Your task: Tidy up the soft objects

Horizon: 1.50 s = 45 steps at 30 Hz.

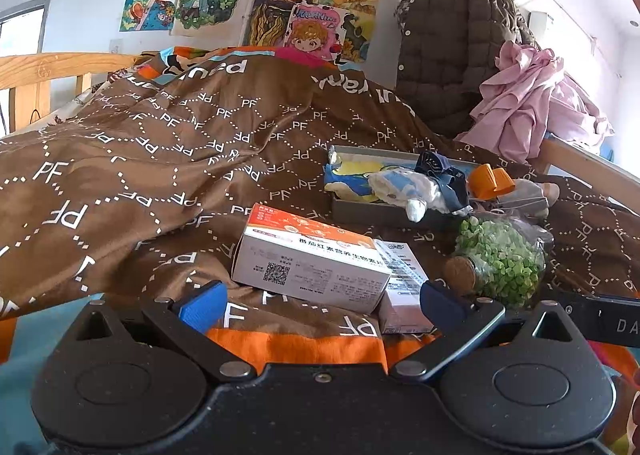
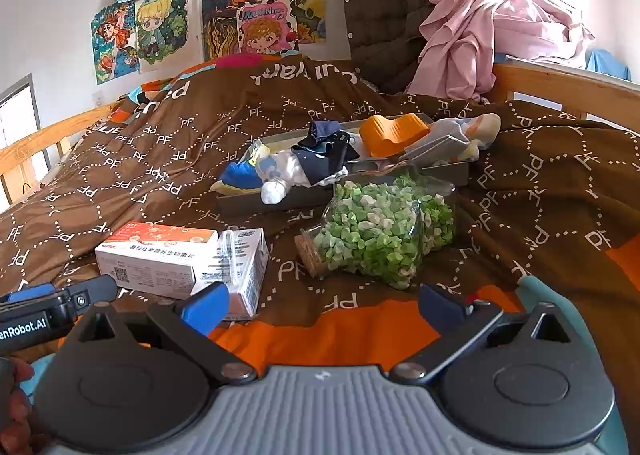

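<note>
Both your grippers are spread wide and carry nothing: the left gripper [image 1: 322, 301] hangs low over the near edge of the bed, the right gripper [image 2: 324, 305] beside it.

Soft objects: several already lie in or across the grey tray [image 2: 276, 200] in the middle of the brown quilt [image 1: 140, 159]. You can make out a white and blue sock [image 2: 280, 175], a dark navy sock [image 2: 324, 153] draped over it, and a pale sock [image 2: 476, 131] hanging over the tray's far right end. An orange piece [image 2: 394, 133] rests on top; soft or hard, cannot tell.

Judgement: task looks well along. No loose soft item shows on the quilt in front of you.

Hard items sit nearer the front edge: a white and orange box [image 1: 308, 259], a small carton [image 1: 404, 291] touching it, and a corked jar of green bits [image 2: 380, 231] just before the tray.

View differences: the right wrist shows the tray's right end and your left gripper's side; the left wrist shows the yellow and blue cloth [image 1: 352, 175] inside the tray's left end more openly.
</note>
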Tool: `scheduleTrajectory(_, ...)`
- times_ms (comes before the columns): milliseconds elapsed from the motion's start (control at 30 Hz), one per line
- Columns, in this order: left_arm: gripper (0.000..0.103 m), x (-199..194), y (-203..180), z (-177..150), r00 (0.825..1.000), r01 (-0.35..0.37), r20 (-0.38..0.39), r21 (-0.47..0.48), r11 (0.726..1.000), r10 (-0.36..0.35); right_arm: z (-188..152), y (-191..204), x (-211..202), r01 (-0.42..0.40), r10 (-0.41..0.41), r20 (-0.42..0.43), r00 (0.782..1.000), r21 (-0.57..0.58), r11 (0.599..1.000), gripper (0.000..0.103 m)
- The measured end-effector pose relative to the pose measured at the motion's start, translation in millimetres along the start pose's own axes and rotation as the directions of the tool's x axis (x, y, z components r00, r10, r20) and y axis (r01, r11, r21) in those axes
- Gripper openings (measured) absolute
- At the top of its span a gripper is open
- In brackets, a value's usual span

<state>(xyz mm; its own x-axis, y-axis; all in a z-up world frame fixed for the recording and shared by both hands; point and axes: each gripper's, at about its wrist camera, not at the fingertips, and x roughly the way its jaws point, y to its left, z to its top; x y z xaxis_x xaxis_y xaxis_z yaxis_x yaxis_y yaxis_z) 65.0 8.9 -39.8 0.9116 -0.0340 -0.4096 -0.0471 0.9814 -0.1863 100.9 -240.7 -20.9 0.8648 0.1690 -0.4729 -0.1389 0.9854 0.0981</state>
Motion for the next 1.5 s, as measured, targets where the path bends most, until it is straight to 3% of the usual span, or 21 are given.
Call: scheduleTrajectory(1500,0.102,-0.6,4.3,-1.6,1.000,-0.026,0.012,-0.024,0.999,0.027,-0.3,1.5,2.4,-0.001,0.000,-0.012,1.000,-0.021,1.000,0.103)
